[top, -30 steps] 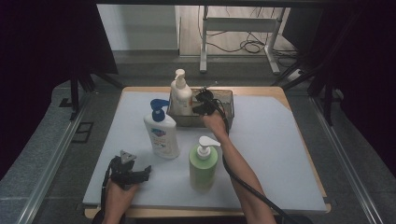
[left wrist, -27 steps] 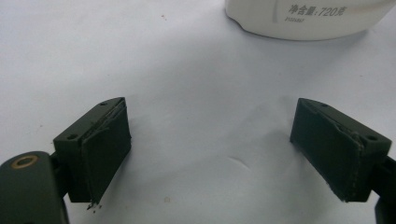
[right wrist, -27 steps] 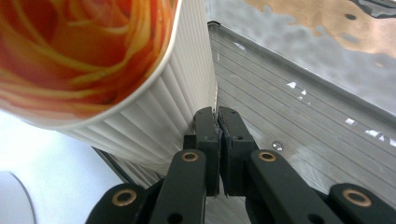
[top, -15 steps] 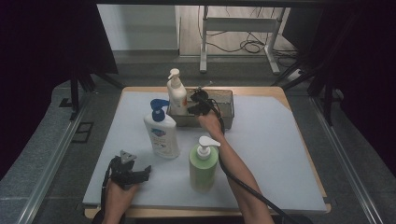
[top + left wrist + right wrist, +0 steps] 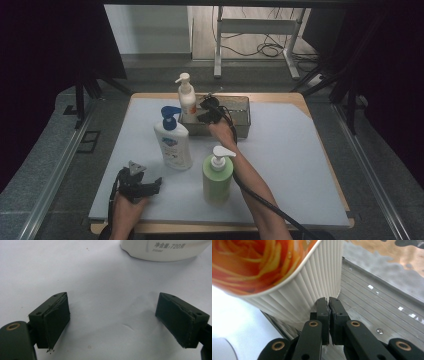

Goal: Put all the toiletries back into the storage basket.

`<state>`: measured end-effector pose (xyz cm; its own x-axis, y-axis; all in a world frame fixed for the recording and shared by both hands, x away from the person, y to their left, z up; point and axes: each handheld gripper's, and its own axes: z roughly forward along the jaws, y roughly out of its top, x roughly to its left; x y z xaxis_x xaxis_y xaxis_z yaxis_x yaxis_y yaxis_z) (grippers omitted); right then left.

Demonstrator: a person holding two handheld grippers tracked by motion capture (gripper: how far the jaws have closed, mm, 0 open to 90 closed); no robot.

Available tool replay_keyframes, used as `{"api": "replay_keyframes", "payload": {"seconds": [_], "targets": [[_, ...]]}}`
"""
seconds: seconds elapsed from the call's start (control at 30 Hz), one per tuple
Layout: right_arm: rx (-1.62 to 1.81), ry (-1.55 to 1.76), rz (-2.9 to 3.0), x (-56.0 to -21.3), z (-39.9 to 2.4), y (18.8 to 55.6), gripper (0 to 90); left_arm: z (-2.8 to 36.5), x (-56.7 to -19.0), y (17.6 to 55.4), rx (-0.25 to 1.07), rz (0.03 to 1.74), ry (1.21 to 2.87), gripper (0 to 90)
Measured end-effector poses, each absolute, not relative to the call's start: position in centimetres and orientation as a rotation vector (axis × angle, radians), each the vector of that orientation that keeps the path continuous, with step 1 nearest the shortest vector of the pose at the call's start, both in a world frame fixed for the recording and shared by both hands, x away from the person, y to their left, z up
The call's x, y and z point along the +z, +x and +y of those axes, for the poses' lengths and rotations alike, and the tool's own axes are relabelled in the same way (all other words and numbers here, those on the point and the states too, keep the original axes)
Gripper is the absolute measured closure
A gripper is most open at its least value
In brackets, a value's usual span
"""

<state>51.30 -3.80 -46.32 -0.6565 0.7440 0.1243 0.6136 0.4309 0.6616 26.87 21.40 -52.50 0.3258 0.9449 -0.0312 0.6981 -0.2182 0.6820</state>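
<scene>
High view, nearest edge first: the left gripper (image 5: 155, 184) is rested on the white table (image 5: 290, 165), and in the left gripper view its jaws are seen spread wide with nothing between them. A green pump bottle (image 5: 217, 175) and a white bottle with a blue pump (image 5: 173, 145) are stood just beyond it, apart from each other. Farther off, the right gripper (image 5: 202, 114) is reached into the metal tray (image 5: 240, 120); its jaws are clenched together on nothing, and their tips are pressed against the foot of the white pump bottle with the orange label (image 5: 187, 102), which is at the tray's left end.

The step is judged to be a nudge of this bottle with the closed jaws. The contact is best kept low on the ribbed wall and the push slow, since a tall, narrow bottle is likely to topple if shoved higher up. The tray wall should be watched, as the base may be caught on it.

The bottle is white, ribbed along its lower wall, with an orange flower printed above, and is seen leaning in the right gripper view.
</scene>
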Motion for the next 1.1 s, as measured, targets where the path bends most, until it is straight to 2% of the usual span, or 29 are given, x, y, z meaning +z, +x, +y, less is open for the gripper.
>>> {"api": "replay_keyframes", "payload": {"seconds": [0.8, 1.1], "targets": [[1.058, 1.178, 2.502, -46.36, -2.90, 50.95, 88.7, 21.40, -52.51, 26.87, 0.534, 1.441, 1.995, 11.6], [1.056, 1.143, 2.488, -46.51, -3.29, 50.48, 84.9, 21.40, -52.50, 26.87, 0.532, 1.441, 1.995, 11.6]]}}
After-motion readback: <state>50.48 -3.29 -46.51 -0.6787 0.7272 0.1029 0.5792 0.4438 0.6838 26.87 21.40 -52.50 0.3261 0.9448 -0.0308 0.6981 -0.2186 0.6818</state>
